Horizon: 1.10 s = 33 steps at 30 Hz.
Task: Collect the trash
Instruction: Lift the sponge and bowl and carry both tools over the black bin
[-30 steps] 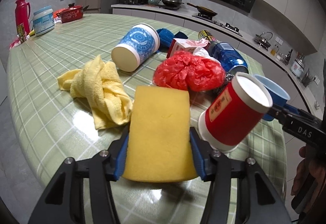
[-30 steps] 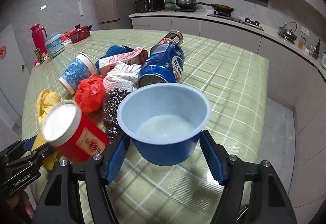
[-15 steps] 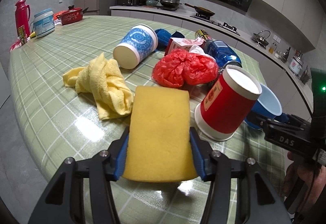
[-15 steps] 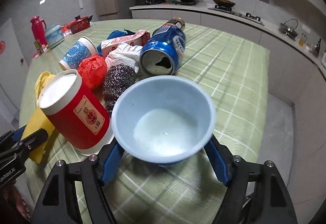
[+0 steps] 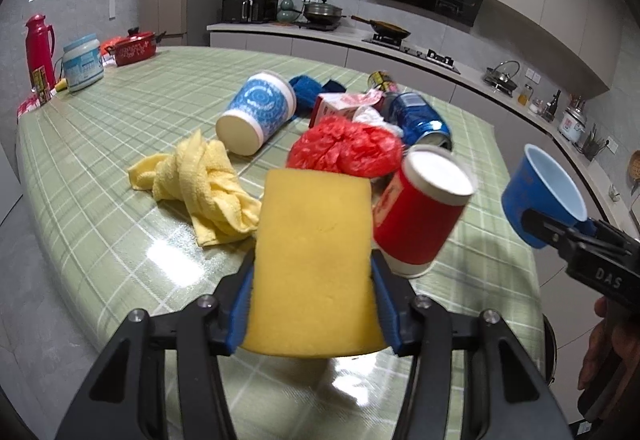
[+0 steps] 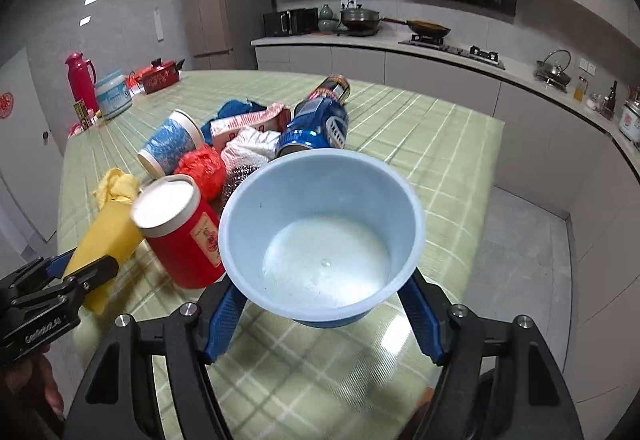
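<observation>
Left wrist view: left gripper point(image 5: 312, 304) clamped yellow sponge point(image 5: 314, 260) at frame centre, long axis pointing away from camera. Right gripper point(image 6: 324, 314) gripped blue cup point(image 6: 322, 236), mouth facing camera, lower centre.

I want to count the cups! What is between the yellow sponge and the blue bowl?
The red paper cup stands between the yellow sponge and the blue bowl, best seen in the right wrist view.
</observation>
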Motion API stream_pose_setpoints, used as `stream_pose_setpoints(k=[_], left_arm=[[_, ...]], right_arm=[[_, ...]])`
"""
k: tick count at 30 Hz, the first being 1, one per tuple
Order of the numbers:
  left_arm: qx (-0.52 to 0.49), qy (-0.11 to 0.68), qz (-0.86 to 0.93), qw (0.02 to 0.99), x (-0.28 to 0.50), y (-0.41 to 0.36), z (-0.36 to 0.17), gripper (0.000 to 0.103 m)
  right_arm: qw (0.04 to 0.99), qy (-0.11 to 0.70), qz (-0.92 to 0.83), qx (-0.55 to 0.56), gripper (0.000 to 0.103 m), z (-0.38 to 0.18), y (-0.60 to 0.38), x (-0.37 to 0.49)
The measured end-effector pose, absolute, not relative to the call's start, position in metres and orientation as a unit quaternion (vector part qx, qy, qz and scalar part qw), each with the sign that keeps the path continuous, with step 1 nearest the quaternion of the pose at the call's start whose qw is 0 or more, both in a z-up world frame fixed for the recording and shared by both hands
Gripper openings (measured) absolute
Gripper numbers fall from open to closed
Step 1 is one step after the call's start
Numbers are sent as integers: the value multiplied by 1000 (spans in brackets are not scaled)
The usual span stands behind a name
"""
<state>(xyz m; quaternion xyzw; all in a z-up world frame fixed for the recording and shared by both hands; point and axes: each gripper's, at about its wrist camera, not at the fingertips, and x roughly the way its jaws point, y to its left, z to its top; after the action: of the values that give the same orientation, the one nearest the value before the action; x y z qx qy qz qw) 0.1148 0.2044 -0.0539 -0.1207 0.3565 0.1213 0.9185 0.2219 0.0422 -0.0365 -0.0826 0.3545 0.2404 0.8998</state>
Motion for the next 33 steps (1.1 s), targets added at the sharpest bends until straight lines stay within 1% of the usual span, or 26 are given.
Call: stream_pose_setpoints(k=[10,18,27,33], left_arm=[[-103,332,98,933,91,167,-20,54],[-86,321,39,942,90,104,-5,54],[-65,336,-38,939,107,25,-17,54],[-50,353,-87,930,117,-29,-33,54]], right_arm=[[913,339,218,-65,74,-8,-18,175],[923,342,167,-51,74,-5,-87,150],[929,355,101,-38,74,-12,-171,129],[924,375,65,-25,74,-30,-224,120]])
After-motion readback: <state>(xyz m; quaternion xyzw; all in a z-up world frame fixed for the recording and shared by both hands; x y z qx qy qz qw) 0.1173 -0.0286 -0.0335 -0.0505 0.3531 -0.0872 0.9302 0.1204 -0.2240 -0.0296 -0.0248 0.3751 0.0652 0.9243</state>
